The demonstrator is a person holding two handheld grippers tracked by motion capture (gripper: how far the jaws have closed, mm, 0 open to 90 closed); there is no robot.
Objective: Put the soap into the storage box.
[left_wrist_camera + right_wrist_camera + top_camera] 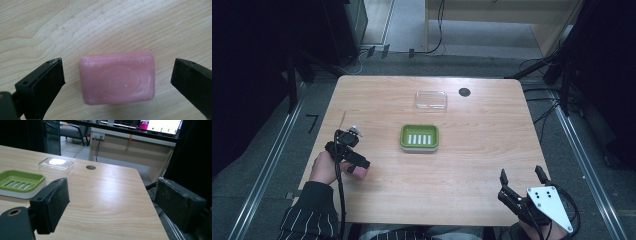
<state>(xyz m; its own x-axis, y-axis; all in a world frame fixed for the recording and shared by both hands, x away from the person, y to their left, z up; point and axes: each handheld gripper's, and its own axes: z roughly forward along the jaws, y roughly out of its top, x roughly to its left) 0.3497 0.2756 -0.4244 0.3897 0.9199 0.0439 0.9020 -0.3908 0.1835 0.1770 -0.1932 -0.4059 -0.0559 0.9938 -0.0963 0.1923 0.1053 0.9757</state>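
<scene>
- Hovering over the near-left part of the wooden table, the left gripper is seen pointed straight down at a pink bar of soap, its jaws spread wide and gripping nothing.
- The soap is shown lying flat on the wood, squarely between the two black jaws, with a clear gap left on either side and no contact made.
- The bar's long axis is laid across the gap, from one jaw toward the other, so a closing move would, by this reading, be taken on its two short ends.
- In the high view the soap is glimpsed just beneath the left gripper, left of and nearer than the green soap dish, which sits mid-table with nothing in it.
- A clear plastic lid is set apart beyond the dish, toward the far edge.
- The right gripper is held at the near-right corner, well away from the soap, its jaws also parted and empty; the left hand is plainly the nearer one for the pick-up.
</scene>
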